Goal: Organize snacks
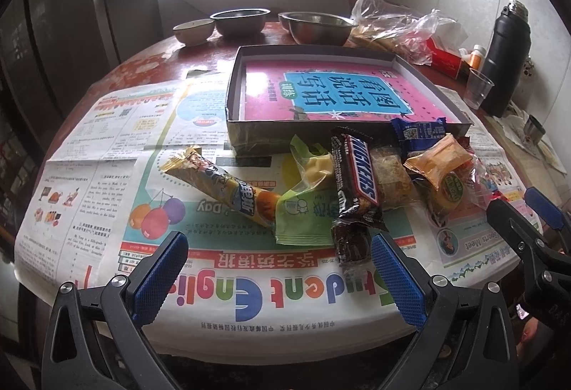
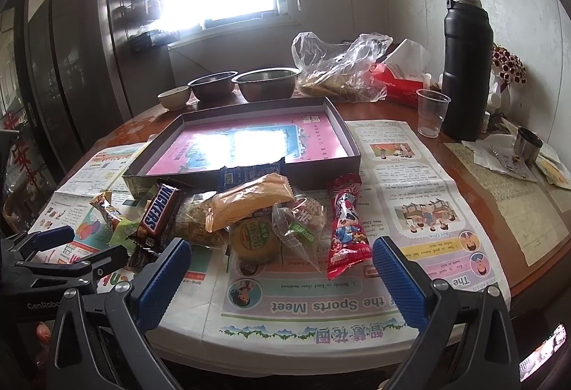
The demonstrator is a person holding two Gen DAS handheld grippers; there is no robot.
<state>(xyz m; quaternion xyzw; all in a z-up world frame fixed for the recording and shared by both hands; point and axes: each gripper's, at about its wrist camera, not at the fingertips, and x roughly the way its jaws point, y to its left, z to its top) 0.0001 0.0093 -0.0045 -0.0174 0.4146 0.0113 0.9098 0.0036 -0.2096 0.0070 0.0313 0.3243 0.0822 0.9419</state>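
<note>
Several wrapped snacks lie in a loose heap on the newspaper point(image 1: 117, 175) that covers the worktop point(image 2: 499, 183), just in front of the shallow box point(image 1: 235, 83) with a pink book cover inside it. In the left wrist view, going from the left of the frame, a long yellow snack stick point(image 1: 228, 186) lies slantwise, its lower end touching a pale green packet point(image 1: 307, 208). Next comes the Snickers bar point(image 1: 357, 179), lying over the green packet and pointing down toward the lower middle of the frame. Right of it sit a clear-wrapped cake point(image 1: 390, 175), an orange packet point(image 1: 440, 158) and, behind them against the box wall, a blue packet point(image 1: 417, 131).

Low in that view, the left gripper point(image 1: 278, 279) stands wide apart with nothing between its blue pads (the Snickers wrapper end lies just ahead of its right finger). The right gripper point(image 1: 528, 215) shows at the right edge of the frame.

In the right wrist view a red snack stick point(image 2: 344, 229) lies at the right end of the heap, near the middle of the frame. The right gripper point(image 2: 282, 279) is likewise spread wide and holds nothing. Toward the upper right stand a clear plastic cup point(image 2: 431, 116) and a black flask point(image 2: 465, 68), close together.
</note>
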